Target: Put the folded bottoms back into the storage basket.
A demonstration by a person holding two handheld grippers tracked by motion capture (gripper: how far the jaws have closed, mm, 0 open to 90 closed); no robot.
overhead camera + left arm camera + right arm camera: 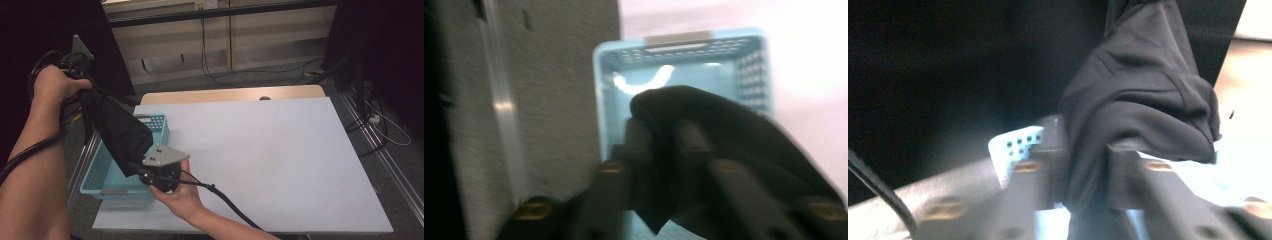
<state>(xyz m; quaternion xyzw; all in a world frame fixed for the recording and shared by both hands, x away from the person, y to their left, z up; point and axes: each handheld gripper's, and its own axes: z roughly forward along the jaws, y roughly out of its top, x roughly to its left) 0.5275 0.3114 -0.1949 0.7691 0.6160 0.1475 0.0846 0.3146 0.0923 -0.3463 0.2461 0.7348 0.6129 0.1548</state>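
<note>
A black cloth [120, 135] hangs stretched on a slant over a light blue plastic basket [161, 126] at the table's left edge. My left gripper [86, 95], raised at the upper left, is shut on the cloth's upper end. My right gripper [141, 169], lower and near the basket's front right, is shut on the lower end. In the left gripper view the cloth [724, 120] fills the gap of the left gripper [664, 137] above the basket [684, 75]. In the right gripper view the cloth [1143, 85] bunches in the right gripper [1085, 145], beside a basket corner [1015, 142].
A white board [260, 150] covers the wooden table [230, 94], bare to the right of the basket. Inside the basket lies a small white curved thing [644, 82]. Cables run over the floor behind and right of the table. A dark panel stands at the left.
</note>
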